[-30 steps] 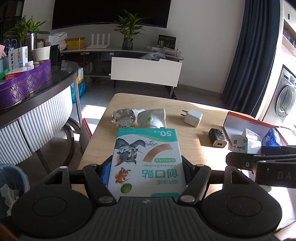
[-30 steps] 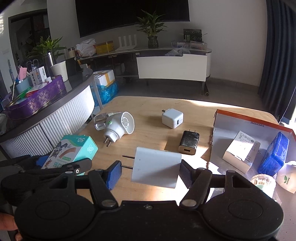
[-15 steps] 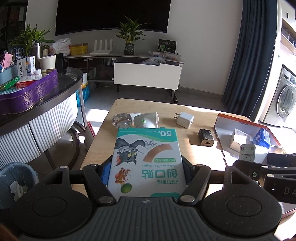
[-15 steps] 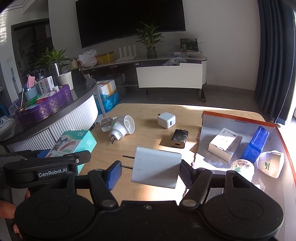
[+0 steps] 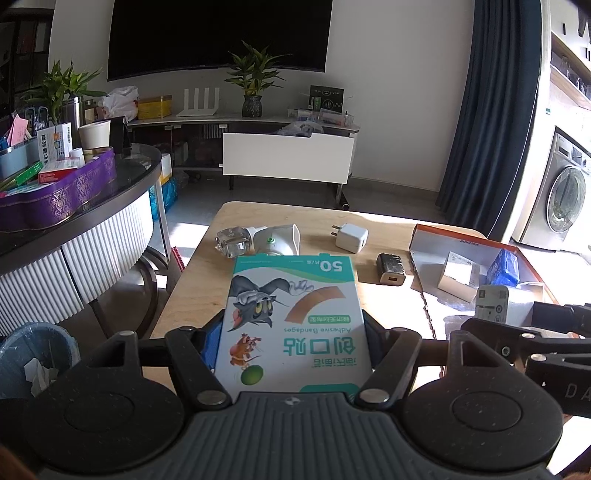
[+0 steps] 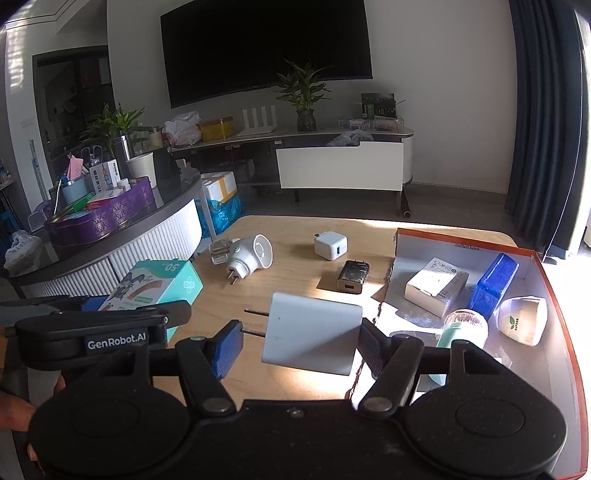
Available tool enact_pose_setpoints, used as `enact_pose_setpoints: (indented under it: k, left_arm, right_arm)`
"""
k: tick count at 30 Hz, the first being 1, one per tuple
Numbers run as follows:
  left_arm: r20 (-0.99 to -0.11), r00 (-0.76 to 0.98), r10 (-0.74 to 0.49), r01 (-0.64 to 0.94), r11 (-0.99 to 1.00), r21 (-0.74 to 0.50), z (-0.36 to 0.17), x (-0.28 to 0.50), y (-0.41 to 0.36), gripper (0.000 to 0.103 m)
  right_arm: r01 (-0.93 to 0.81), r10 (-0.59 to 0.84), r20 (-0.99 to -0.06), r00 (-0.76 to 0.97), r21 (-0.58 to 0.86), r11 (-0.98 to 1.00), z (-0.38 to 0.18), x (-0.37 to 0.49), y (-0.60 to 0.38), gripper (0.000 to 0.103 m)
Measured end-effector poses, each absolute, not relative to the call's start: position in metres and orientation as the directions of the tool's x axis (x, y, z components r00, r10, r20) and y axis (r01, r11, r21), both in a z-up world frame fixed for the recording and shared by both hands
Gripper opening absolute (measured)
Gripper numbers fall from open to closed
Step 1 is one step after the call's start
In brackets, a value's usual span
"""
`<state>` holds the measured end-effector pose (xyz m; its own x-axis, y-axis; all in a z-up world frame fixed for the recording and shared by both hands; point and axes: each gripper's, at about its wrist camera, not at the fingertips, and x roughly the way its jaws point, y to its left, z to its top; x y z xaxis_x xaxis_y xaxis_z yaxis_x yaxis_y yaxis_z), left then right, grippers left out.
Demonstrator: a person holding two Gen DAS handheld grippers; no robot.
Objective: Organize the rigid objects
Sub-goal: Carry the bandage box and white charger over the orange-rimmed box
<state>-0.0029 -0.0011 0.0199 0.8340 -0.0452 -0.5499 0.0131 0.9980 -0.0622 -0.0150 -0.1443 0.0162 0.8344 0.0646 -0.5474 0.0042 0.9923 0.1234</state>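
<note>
L gripper (image 5: 293, 339) clamped on bandage box (image 5: 295, 317), R gripper (image 6: 299, 341) clamped on white charger (image 6: 312, 332), both above table (image 6: 295, 266) near edge

Left gripper (image 5: 293, 347) clamps bandage box (image 5: 295, 317) (upside-down).

Dark TV screen (image 5: 218, 35) on the far wall, taken as landmark. Below it: long low console (image 5: 288, 158) with white front panel. On console, under the TV: potted plant (image 5: 253, 81), white router (image 5: 197, 103) left of plant, yellow tin (image 5: 154, 107) further left. Purple tin (image 5: 59, 195) on dark counter, well left of the TV. Dark curtain (image 5: 491, 110) right of it; washing machine (image 5: 565, 199) beyond.
</note>
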Motion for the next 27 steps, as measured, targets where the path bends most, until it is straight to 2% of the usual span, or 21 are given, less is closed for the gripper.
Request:
enact_pose_setpoints:
  k: [27]
  left_arm:
    - [-0.511,0.853,-0.109,0.073,0.993,-0.089,0.032,-0.033,-0.029,0.071]
  right_arm:
    - [0.059,0.007,-0.478,0.878,0.123,0.991,0.034,-0.068,-0.166,0.08]
